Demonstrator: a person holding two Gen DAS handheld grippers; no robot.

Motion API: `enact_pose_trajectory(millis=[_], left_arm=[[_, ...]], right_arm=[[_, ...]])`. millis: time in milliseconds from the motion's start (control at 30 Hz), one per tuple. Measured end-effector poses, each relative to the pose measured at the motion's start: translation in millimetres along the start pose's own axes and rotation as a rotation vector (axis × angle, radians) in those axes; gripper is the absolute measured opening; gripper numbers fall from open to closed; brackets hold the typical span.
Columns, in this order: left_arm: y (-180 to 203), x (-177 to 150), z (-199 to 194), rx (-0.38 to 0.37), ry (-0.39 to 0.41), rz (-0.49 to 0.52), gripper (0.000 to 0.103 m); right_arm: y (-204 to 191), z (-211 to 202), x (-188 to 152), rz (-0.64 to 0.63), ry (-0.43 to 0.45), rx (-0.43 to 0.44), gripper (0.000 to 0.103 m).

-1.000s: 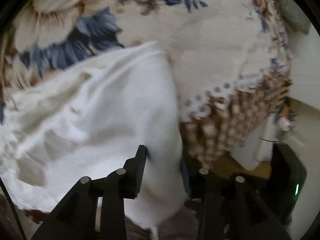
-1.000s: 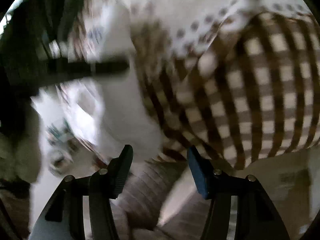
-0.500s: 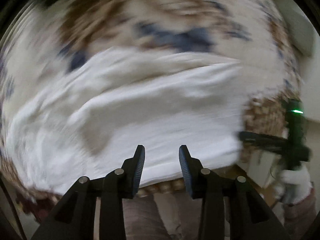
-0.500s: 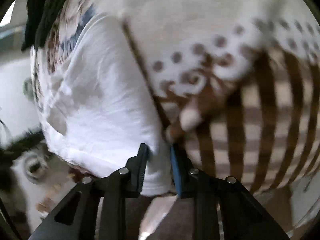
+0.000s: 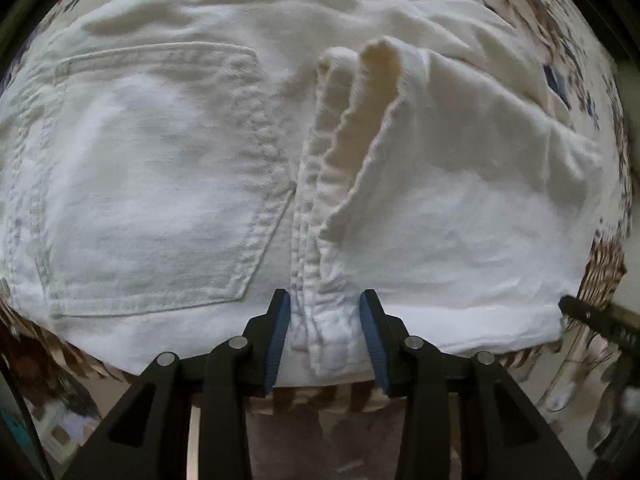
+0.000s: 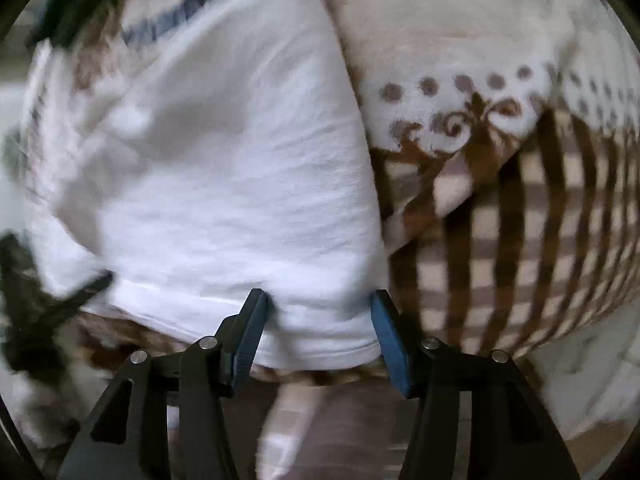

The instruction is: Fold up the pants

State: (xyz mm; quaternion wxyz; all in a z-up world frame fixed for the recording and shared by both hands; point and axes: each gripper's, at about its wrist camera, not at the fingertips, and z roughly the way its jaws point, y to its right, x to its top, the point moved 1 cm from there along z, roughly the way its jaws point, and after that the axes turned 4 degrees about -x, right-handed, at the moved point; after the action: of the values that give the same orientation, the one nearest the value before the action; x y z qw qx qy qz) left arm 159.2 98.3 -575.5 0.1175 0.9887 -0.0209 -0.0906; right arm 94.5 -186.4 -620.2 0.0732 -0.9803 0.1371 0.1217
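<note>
White pants [image 5: 168, 184] are lying folded on the patterned blanket [image 6: 520, 216]. Left gripper [image 5: 323, 332] is sitting with jaws parted at 6 o'clock, straddling the centre seam [image 5: 316, 280] at the near edge, back pocket [image 5: 152, 184] at 9 o'clock. Right gripper [image 6: 316, 332] is gaping wide around the pants' near corner; view blurred.

The right wrist view is smeared by motion, so the weave of the white pants [image 6: 224, 184] and the far pattern of the blanket [image 6: 500, 220] cannot be read. A dark object [image 6: 28, 300] at its left edge is too blurred to name. In the left wrist view, the pants [image 5: 160, 184] hide most of the blanket [image 5: 608, 264], and the things at the lower right corner are blurred.
</note>
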Motion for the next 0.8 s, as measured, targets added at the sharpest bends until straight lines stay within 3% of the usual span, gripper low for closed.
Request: enact_pose_trajectory(millis=[100,167,200,233,267,333,400,433,500,533,600,667,767,800], left_arm=[[4,-5,-6,-0.011,0.001,0.022,0.035],[-7,-13,-25,-0.053,0.048,-0.004,0.035],[-16,-18,-41,-0.075,0.11,-0.032,0.035],[-28,-23,-54,-0.095,0.17,-0.064,0.039],[-40,-27,-65,-0.111,0.224,-0.098,0.046],[-81,-41,-83,-0.176,0.342,-0.215,0.103],[-124,-51,-91,-0.211,0.426,-0.331,0.103],[-149,-60,-87,-0.208,0.465,-0.434,0.103],[-190,-66,-80,-0.236,0.489,-0.588,0.103],[-216,-69,-70,-0.3,0.506,-0.703,0.103],[-239,-74,-53,-0.376,0.513,-0.845,0.103],[-256,-79,-30,-0.499,0.538,-0.983,0.102],[-269,-81,-18,-0.575,0.59,-1.041,0.097],[-268,-82,-22,-0.57,0.611,-1.031,0.087]], right_arm=[[-5,1,4,0.006,-0.032,-0.047,0.061],[-21,-2,10,0.02,-0.035,-0.052,0.062],[-26,-11,12,0.026,-0.025,-0.053,0.065],[-31,-18,14,0.031,-0.013,-0.049,0.078],[-39,-29,15,0.038,0.015,-0.033,0.085],[-54,-43,17,0.038,0.054,-0.021,0.089],[-79,-53,21,0.025,0.093,-0.011,0.089],[-91,-55,22,0.018,0.108,-0.002,0.089],[-119,-54,26,0.003,0.117,0.018,0.089],[-133,-50,29,0.001,0.11,0.025,0.089],[-152,-39,36,0.007,0.091,0.036,0.089],[-165,-28,40,0.02,0.074,0.046,0.089],[-187,-4,39,0.007,0.05,0.033,0.089],[-192,0,39,-0.002,0.044,0.021,0.089]])
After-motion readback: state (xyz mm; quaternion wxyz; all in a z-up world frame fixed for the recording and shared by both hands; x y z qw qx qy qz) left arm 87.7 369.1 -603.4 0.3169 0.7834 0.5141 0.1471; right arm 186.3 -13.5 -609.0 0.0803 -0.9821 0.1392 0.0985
